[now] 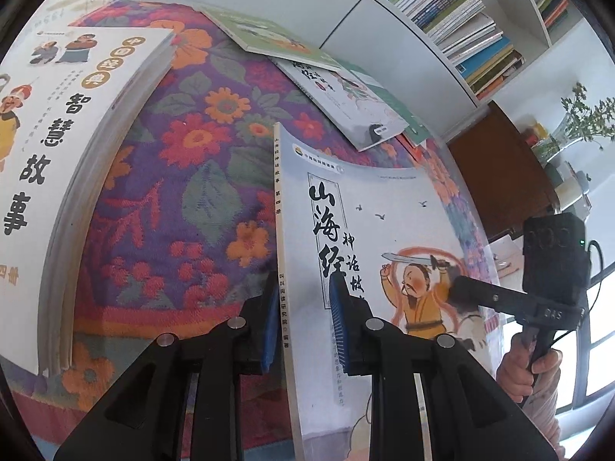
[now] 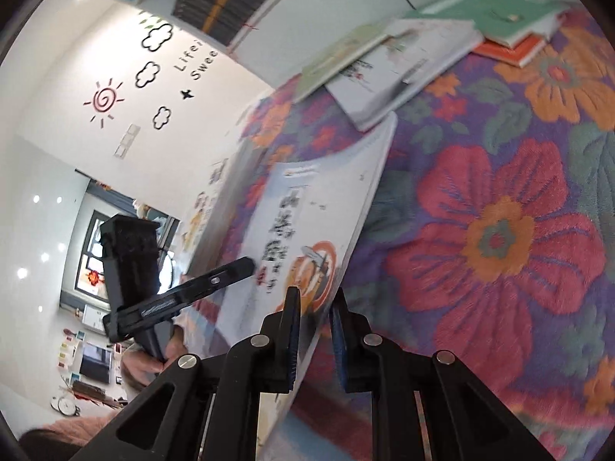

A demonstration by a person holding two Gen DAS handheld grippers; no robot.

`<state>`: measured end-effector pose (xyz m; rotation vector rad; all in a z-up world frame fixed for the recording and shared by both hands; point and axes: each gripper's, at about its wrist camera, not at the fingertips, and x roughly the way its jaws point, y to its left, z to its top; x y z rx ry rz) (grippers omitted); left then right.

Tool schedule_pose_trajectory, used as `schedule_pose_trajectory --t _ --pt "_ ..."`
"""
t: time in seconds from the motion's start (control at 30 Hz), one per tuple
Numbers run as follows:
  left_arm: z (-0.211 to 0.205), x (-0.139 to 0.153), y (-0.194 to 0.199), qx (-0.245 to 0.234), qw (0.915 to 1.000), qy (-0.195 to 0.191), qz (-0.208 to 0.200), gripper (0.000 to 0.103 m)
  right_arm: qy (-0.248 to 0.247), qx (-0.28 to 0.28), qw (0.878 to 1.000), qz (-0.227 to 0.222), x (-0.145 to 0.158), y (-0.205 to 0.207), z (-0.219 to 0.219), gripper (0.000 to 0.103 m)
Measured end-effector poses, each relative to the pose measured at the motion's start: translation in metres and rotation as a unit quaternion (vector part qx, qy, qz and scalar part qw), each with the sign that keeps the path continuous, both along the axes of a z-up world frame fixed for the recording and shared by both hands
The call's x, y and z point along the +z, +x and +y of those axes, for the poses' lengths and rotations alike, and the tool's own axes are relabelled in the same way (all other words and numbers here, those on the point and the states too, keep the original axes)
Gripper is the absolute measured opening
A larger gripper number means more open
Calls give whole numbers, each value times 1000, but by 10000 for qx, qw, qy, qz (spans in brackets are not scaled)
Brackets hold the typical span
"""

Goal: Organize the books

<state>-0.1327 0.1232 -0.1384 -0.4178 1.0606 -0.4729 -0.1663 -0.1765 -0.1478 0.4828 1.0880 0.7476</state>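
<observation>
Both tools clamp one thin paperback (image 1: 384, 230) (a warrior on its cover): the left tool (image 1: 305, 330) at its spine, the right tool (image 2: 316, 340) at its opposite edge, above the floral-clothed surface (image 1: 184, 176); loose books (image 1: 342, 96) lie beyond.

Glossy paper book (image 1: 384, 238); woven floral cloth (image 1: 184, 176); ribbed claw pads (image 1: 340, 322).

Both views are bright with daylight, and the window panes (image 1: 599, 330) at the left view's edge blow out to white. Fisheye bending curves the white bookshelf (image 1: 442, 15) and darkens the corners. The right view is motion-blurred: the pale illustrated paperback book (image 2: 307, 207) smears, its lettering unreadable.
</observation>
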Motion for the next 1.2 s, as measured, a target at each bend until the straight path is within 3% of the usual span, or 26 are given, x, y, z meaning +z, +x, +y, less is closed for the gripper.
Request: schedule_pose_trajectory --t 0.6,0.9,1.03,1.2 --pt "-3 63 -9 -378 9973 -5 -627 23 96 29 9991 -416 45 0 1 16" --pt "27 92 4 -278 9959 54 -860 23 104 285 9969 -728 81 10 31 16" --pt "50 100 13 -231 9965 -144 -795 23 135 326 9971 -679 84 22 46 16" --pt "77 114 20 -71 9955 -23 -949 23 244 401 9970 -610 86 39 70 16"
